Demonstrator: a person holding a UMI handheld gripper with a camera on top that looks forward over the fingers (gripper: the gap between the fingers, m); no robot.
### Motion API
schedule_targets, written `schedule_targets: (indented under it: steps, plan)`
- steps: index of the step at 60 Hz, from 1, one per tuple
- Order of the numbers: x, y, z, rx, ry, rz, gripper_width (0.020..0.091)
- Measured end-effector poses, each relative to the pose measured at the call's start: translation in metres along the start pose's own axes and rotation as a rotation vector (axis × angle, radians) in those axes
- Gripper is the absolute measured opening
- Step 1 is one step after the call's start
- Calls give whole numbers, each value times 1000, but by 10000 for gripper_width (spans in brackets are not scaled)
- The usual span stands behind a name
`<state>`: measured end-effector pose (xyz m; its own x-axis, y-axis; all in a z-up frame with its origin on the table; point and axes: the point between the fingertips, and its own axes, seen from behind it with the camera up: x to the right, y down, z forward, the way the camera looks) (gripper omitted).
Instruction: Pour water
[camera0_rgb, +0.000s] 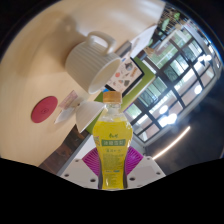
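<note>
gripper (112, 172) clamped on yellow bottle (112, 145), white cup (92, 58) beyond.

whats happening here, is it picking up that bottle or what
The hand-held gripper is closed on a yellow drink bottle, its pink pads pressing both sides. The bottle stands upright with its yellow cap on, so nothing is pouring yet. Beyond it on the pale table sits a white cup, the likely pouring target, with a red round coaster off to one side.
</note>
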<state>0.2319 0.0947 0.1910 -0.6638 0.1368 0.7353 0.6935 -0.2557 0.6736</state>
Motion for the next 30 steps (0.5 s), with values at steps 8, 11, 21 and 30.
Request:
schedule_targets:
  steps: [8,11,21,30]
  plan:
    - [-9,-25,11,33,-20,-73,273]
    - [-12,-30,13,41,-25,-73,273]
    - [-11,-26,10,42,3,23,274]
    - [15,27,13,-36,79,638,272]
